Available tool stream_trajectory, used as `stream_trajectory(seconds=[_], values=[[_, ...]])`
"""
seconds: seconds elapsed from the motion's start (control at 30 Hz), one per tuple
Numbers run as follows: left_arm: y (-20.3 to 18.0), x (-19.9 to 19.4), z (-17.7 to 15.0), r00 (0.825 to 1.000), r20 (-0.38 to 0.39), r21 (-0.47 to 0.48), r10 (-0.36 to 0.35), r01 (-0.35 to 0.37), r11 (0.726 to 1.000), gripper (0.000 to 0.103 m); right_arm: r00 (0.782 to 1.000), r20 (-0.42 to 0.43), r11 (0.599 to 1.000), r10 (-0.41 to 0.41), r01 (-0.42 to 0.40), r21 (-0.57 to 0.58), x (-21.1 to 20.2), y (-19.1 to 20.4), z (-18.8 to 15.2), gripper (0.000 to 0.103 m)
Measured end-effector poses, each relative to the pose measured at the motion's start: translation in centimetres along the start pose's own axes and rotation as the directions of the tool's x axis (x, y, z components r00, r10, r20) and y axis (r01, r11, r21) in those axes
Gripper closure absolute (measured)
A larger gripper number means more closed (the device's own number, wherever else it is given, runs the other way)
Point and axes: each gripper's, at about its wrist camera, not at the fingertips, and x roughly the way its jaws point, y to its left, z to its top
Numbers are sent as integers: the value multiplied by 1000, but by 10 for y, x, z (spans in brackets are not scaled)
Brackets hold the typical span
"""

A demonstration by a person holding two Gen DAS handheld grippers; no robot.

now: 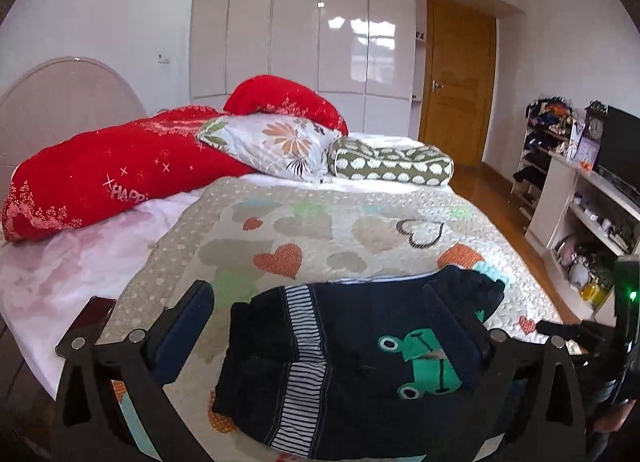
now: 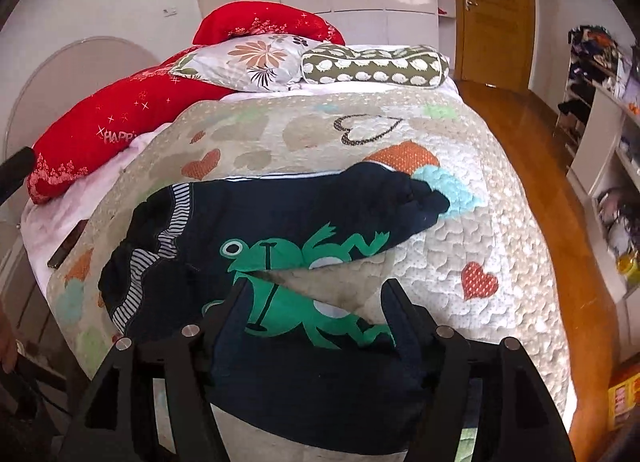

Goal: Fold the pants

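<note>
Small dark navy pants (image 1: pixel 352 358) with green frog patches and a black-and-white striped waistband lie spread on the quilt, legs pointing right. They also show in the right wrist view (image 2: pixel 288 221). My left gripper (image 1: pixel 320 310) is open, its fingers wide apart over the waist end of the pants. My right gripper (image 2: pixel 316 302) is open, its fingers straddling the near leg by the lower frog patch. Neither grips the cloth.
A heart-patterned quilt (image 1: pixel 340 221) covers the bed. Red duvet (image 1: pixel 112 173), floral pillow (image 1: pixel 276 141) and green spotted bolster (image 1: pixel 392 163) lie at the far end. A dark phone-like object (image 2: pixel 68 244) lies at the left edge. White shelves (image 1: pixel 592 201) stand right.
</note>
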Motion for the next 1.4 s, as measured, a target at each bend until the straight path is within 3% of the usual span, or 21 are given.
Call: stream_trajectory(seconds=[0.6, 0.7, 0.8, 0.87, 0.93, 1.0, 1.03, 1.13, 1.23, 1.33, 1.4], values=[[11, 28, -19, 995, -94, -3, 17, -17, 1000, 0, 997, -70, 1000, -11, 13, 21, 32, -4, -9, 30], [13, 36, -17, 994, -111, 8, -2, 3, 1000, 0, 997, -69, 1000, -19, 20, 11, 33, -4, -7, 30], [18, 57, -6, 985, -159, 23, -67, 71, 997, 0, 996, -56, 997, -64, 61, -52, 33, -4, 7, 30], [17, 87, 6, 963, -234, 39, -133, 146, 988, 0, 994, -73, 990, -83, 74, -117, 42, -6, 25, 27], [13, 122, 12, 930, -311, 42, -195, 218, 975, 0, 988, -108, 980, -114, 94, -173, 59, -13, 48, 26], [13, 169, 12, 882, -405, 30, -241, 276, 961, 0, 979, -175, 980, -108, 75, -186, 85, -23, 70, 26], [14, 187, 9, 865, -437, 15, -245, 279, 960, 0, 975, -199, 982, -101, 66, -177, 96, -28, 79, 26], [24, 246, 0, 793, -539, -81, -284, 287, 954, 0, 957, -274, 988, -90, 51, -149, 139, -44, 107, 26], [28, 288, -8, 733, -594, -150, -332, 304, 941, 0, 945, -309, 986, -109, 64, -151, 175, -51, 124, 26], [20, 309, -15, 710, -627, -111, -319, 324, 939, 0, 928, -350, 984, -127, 74, -162, 211, -54, 133, 26], [9, 316, -18, 708, -647, -42, -284, 338, 940, 0, 912, -389, 985, -127, 70, -158, 234, -57, 134, 26]])
